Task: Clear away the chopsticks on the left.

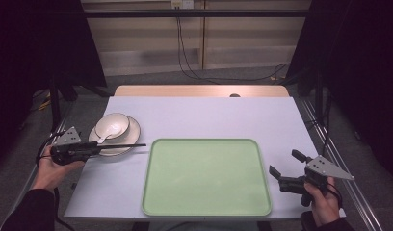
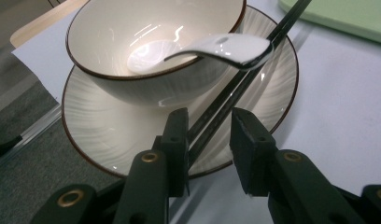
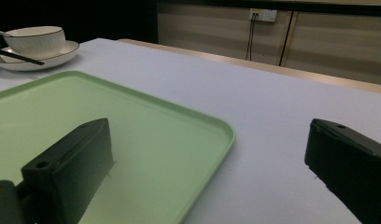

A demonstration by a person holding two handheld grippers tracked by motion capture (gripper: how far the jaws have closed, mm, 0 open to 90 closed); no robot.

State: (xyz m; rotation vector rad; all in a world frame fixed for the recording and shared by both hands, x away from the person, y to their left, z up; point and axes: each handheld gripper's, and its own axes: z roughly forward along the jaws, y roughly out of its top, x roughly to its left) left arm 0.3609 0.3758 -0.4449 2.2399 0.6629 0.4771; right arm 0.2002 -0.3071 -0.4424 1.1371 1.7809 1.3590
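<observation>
Chopsticks (image 2: 235,88) across the plate (image 2: 100,135) rim, between the left gripper's (image 2: 208,140) parted fingers; right gripper (image 1: 283,168) fingers wide apart.

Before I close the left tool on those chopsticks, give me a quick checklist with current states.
1. Black chopsticks between the left tool jaws: ok.
2. Jaws closed on them: not ok, a gap remains on one side.
3. White ceramic spoon clear of the chopsticks: not ok, its handle lies over them.
4. Pale green plastic tray free: ok.
5. Right tool open, apart from the tray: ok.
6. Chopsticks resting on the white brown-rimmed plate: ok.
</observation>
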